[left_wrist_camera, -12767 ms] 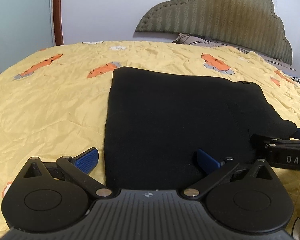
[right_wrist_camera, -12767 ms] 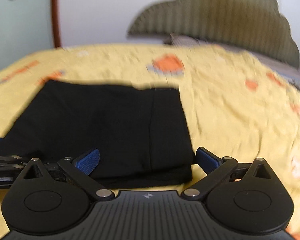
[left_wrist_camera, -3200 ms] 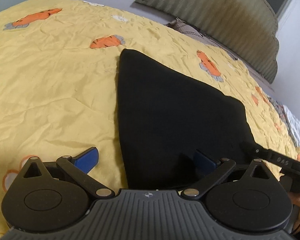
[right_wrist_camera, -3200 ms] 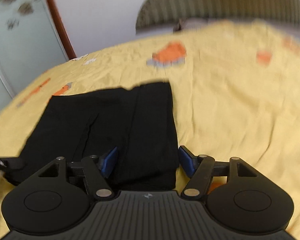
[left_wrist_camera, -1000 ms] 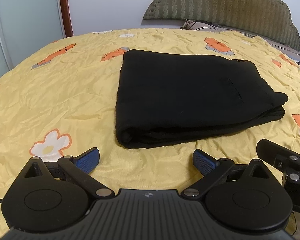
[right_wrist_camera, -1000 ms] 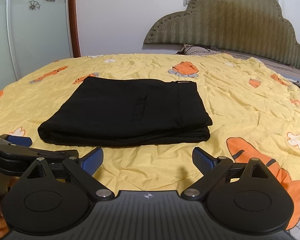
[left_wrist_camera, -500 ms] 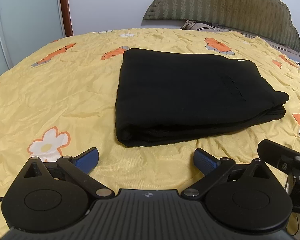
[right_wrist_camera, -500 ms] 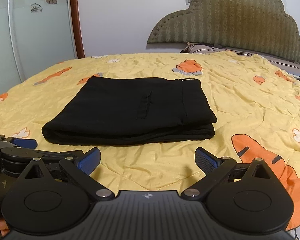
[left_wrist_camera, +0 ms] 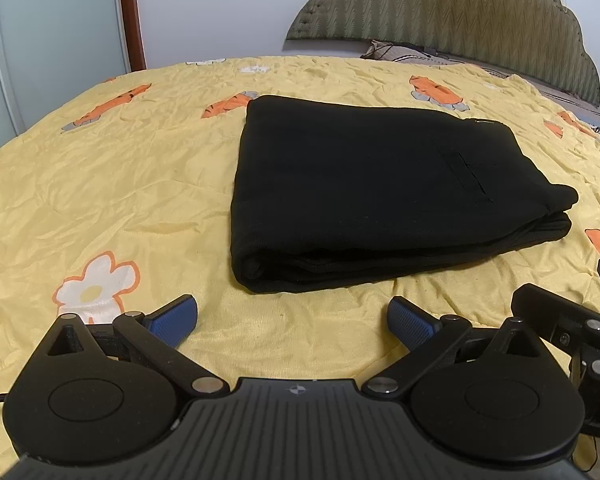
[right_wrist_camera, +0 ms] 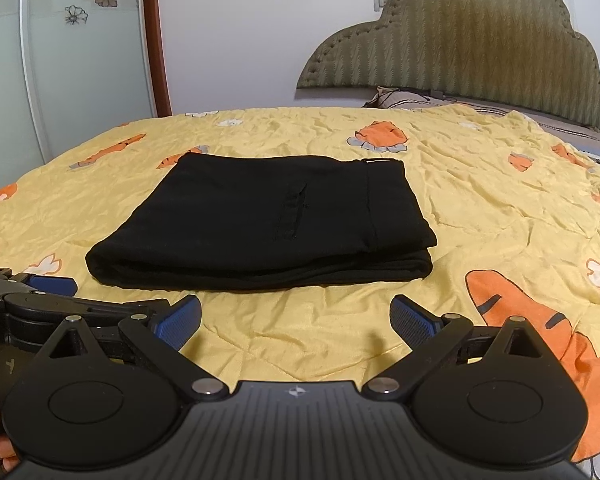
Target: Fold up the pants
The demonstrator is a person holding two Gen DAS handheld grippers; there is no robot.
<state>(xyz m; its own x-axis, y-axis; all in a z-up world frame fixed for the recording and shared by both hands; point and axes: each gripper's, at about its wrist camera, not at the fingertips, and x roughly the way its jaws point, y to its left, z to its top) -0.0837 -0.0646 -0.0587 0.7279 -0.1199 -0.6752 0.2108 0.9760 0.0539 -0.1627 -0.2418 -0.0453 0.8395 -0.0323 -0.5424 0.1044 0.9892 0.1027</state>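
The black pants [left_wrist_camera: 372, 188] lie folded in a flat rectangle on the yellow bedspread [left_wrist_camera: 112, 184]. They also show in the right wrist view [right_wrist_camera: 268, 224], with the stacked fold edges facing me. My left gripper [left_wrist_camera: 292, 316] is open and empty, a short way in front of the pants' near edge. My right gripper [right_wrist_camera: 296, 320] is open and empty too, in front of the pants. The left gripper's body [right_wrist_camera: 40, 308] shows at the lower left of the right wrist view, and the right gripper's body [left_wrist_camera: 572, 320] at the lower right of the left wrist view.
The bedspread has orange carrot and tiger prints and white flowers. A padded olive headboard [right_wrist_camera: 480, 44] and a pillow [right_wrist_camera: 412, 98] are at the far right. A frosted wardrobe door [right_wrist_camera: 72, 48] with a brown frame stands at the far left.
Both grippers have drawn back a little from the folded pants and stay open. The pants have not moved.
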